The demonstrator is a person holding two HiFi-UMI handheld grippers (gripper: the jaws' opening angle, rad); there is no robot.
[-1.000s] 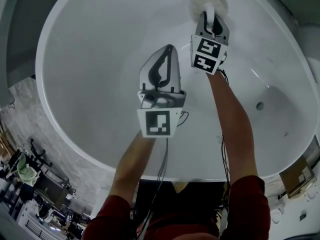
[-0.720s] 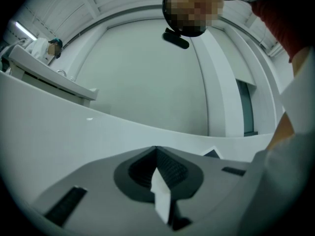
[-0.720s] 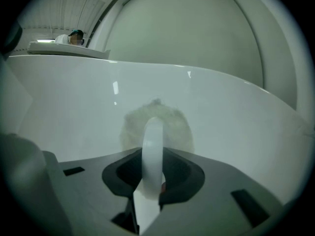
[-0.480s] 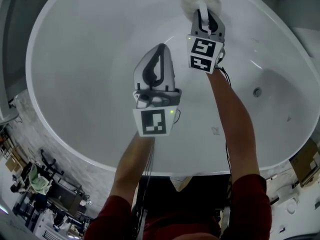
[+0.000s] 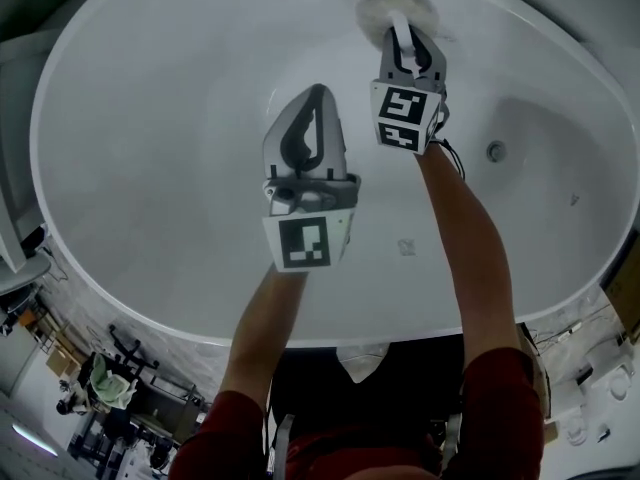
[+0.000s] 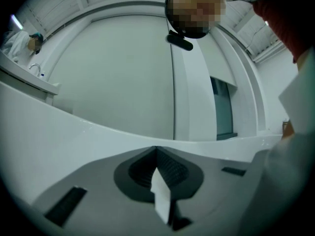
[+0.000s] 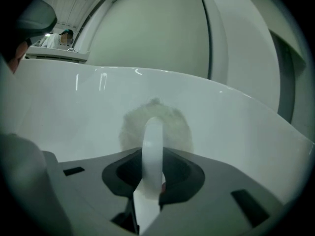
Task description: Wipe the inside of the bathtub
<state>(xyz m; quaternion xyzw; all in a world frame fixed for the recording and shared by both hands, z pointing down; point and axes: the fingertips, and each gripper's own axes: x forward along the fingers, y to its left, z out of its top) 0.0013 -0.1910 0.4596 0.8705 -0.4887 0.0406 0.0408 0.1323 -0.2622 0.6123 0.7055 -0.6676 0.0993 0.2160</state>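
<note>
Duster [image 5: 397,6] | stays pressed on bathtub [image 5: 150,148] wall | right gripper [image 5: 408,34] still clamps handle [image 7: 152,141]

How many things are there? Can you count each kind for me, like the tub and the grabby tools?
Bathtub: 1
Grippers: 2, the left gripper and the right gripper
Fluffy scrubber, held by the right gripper: 1
Drain hole: 1
Total: 5

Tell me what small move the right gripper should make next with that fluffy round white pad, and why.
Probably sweep the right gripper sideways along the white bathtub's inner wall. It is shut on the white handle of the fluffy round white pad, which appears to rest against that wall just below the rim, so a sideways stroke would likely cover fresh surface.
</note>
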